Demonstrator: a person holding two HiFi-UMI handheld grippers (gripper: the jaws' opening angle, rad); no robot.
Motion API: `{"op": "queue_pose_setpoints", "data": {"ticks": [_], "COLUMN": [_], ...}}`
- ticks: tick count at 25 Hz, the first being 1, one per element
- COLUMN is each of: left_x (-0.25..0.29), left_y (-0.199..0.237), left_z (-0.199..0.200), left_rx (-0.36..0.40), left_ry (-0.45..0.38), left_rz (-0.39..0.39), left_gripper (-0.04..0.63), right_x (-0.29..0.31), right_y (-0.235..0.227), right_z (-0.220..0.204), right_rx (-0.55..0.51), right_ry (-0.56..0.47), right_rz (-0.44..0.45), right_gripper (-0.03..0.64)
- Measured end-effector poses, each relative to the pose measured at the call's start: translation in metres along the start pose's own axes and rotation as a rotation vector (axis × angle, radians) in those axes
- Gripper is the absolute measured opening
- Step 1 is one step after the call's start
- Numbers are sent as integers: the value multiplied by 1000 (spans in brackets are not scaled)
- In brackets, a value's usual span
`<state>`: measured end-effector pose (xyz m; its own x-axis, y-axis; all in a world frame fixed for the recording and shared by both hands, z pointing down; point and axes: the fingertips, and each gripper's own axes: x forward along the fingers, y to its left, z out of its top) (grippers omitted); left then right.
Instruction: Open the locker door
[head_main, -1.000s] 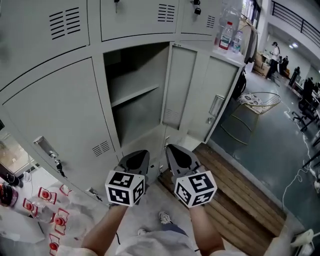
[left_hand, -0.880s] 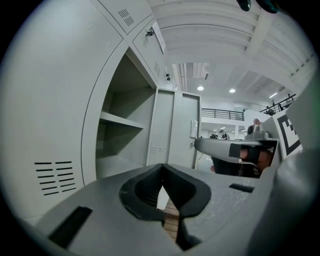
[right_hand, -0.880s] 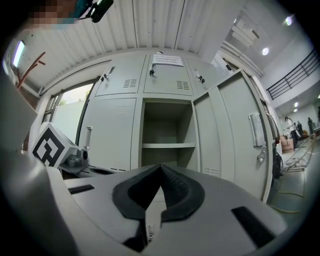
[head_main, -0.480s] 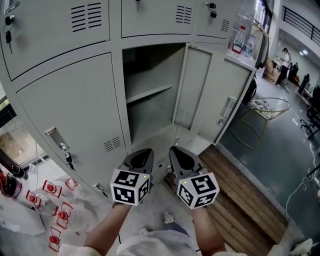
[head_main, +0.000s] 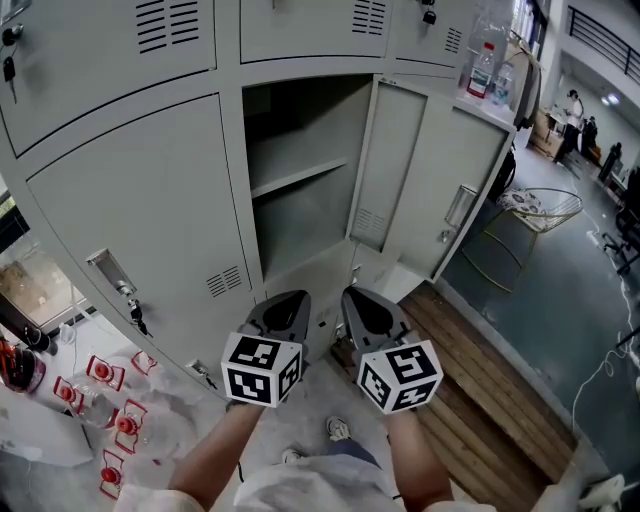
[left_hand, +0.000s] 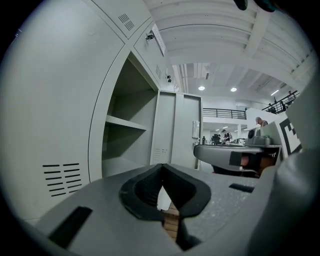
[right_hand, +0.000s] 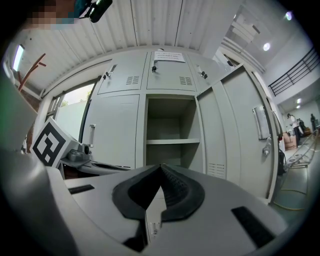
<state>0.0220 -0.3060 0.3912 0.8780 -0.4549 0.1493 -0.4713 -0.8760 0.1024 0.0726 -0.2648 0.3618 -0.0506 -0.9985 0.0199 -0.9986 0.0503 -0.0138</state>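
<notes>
Grey steel lockers stand ahead of both grippers, and the locker door (head_main: 395, 160) is already swung wide, ahead and to the right of the right gripper (head_main: 365, 300), well apart from it, its inner face and low vent slots showing. The left gripper (head_main: 280, 305) is level with the right one and just beside it. Each has its jaws pressed together with nothing between them. Only the head view shows the two marker cubes (head_main: 262, 368), the forearms behind them, the wooden boards (head_main: 480, 370) under the right gripper, and the red-capped bottles in clear wrap (head_main: 110, 420) low to the left of the left gripper. Only the right gripper view shows a white paper sheet (right_hand: 169, 56) on the upper locker above the open compartment; its print is too small to read. The left gripper view alone looks past the door (left_hand: 175, 130) into a lit hall with people far off. On the cubes the only marks are black and white squares.
</notes>
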Motion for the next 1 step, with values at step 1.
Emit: {"op": "queue_pose_setpoints", "data": {"ticks": [1], "left_x": [1], "left_y": [0], "left_z": [0], "left_rx": [0], "left_ry": [1], "left_rz": [-1], "left_gripper": [6], "right_x": [0], "right_y": [0], "right_z": [0], "right_rx": [1], "right_ry": [0], "right_rz": [0], "right_gripper": [3]}}
